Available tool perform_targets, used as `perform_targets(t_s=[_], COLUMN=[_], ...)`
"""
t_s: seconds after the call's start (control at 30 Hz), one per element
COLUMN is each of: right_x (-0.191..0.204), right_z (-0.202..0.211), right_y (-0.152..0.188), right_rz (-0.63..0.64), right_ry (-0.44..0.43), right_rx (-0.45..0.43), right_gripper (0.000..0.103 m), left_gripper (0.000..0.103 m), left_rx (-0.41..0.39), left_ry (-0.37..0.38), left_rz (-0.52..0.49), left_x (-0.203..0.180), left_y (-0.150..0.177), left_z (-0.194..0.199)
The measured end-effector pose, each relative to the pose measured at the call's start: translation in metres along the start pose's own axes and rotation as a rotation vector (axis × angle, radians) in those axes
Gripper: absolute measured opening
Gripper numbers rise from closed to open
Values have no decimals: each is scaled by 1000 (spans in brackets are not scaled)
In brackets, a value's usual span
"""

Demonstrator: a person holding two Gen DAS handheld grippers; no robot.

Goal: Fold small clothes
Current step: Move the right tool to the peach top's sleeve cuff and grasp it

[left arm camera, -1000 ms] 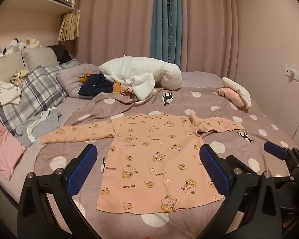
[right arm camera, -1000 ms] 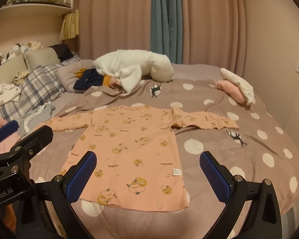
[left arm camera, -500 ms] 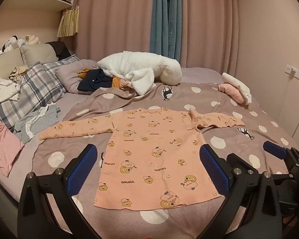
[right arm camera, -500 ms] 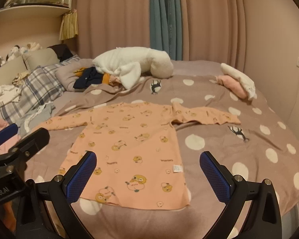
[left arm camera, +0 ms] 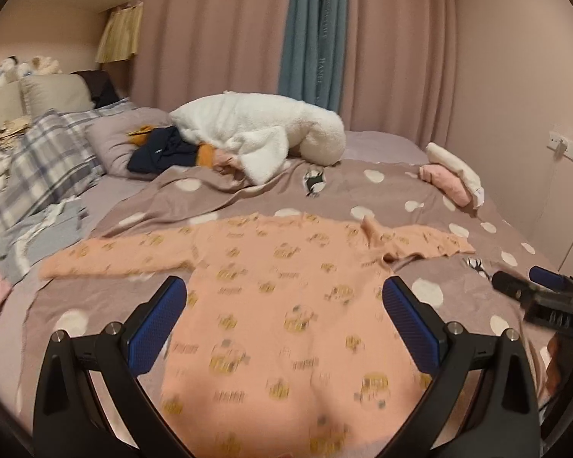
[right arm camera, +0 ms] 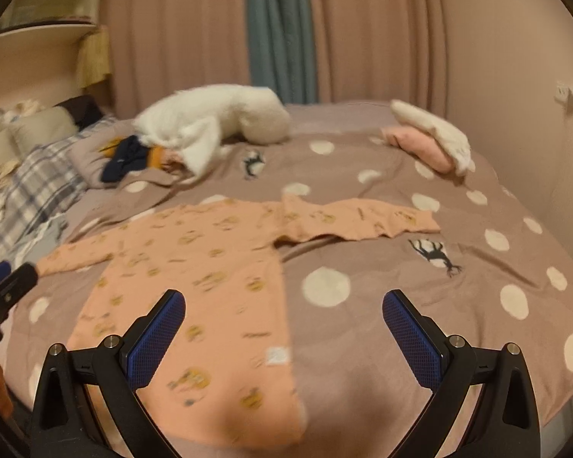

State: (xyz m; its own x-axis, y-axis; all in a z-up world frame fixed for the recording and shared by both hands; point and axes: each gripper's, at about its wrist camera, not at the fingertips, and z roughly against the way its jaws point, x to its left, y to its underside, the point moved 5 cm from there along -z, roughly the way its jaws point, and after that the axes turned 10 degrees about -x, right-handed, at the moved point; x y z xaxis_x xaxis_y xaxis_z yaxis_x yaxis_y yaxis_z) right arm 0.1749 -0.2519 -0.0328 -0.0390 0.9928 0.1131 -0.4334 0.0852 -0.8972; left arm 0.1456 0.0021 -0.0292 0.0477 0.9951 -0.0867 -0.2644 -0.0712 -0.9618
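Note:
A small peach long-sleeved shirt (left arm camera: 286, 305) with a bear print lies flat on the spotted brown bedspread (left arm camera: 412, 187), both sleeves spread out. My left gripper (left arm camera: 284, 324) hovers open over the shirt's lower body, nothing between its blue pads. The same shirt (right arm camera: 195, 286) fills the left half of the right wrist view. My right gripper (right arm camera: 284, 334) is open above the shirt's right side edge and hem, holding nothing. The right gripper's tip (left arm camera: 546, 290) shows at the right edge of the left wrist view.
A white plush blanket (left arm camera: 259, 133) and dark clothes (left arm camera: 160, 150) are heaped at the back of the bed. Folded pink and white garments (right arm camera: 428, 141) sit at the far right. Plaid pillows (left arm camera: 38, 168) and loose clothes lie on the left. Curtains and a wall stand behind.
Both grippers have moved forward and lower toward the shirt, which now looks larger and blurred. The right view has shifted right. Both stay open.

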Motion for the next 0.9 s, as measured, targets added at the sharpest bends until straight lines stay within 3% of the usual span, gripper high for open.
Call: perform_targets(t_s=[0.17,0.3,0.4,0.5,0.6,0.67,0.8,0.9], right_x=[-52,-120,-163,-192,-205,-214,-235,-246], right_z=[-60,-126,-161,-190,-222,-237,-250,-251], right_y=[-28,-33,-28,-17,-6,2,19,18], right_rz=[-169,-446,-645,-807,-854,-861,-976,-1033], right_ry=[-35,-105,-139,-160,-103,-27,28,25], right_rx=[-42,39,58,60,158,201,173,95], right_gripper=[102,102,102,102,102,102,102,100], left_gripper=[103,103,102,103,102,102,102,102], left_rx=[0,9,16,56,75,102,157,182], left_ry=[63,150,98,141,57,78,170,202], left_rz=[56,116,199,175,56,5,87,43], left_x=[-1,5,18,14,15,10,13,11], left_y=[-1,20,28,34,43,53,77,93], left_z=[-55,-71,-83,-87,-93,-96,-104,-111])
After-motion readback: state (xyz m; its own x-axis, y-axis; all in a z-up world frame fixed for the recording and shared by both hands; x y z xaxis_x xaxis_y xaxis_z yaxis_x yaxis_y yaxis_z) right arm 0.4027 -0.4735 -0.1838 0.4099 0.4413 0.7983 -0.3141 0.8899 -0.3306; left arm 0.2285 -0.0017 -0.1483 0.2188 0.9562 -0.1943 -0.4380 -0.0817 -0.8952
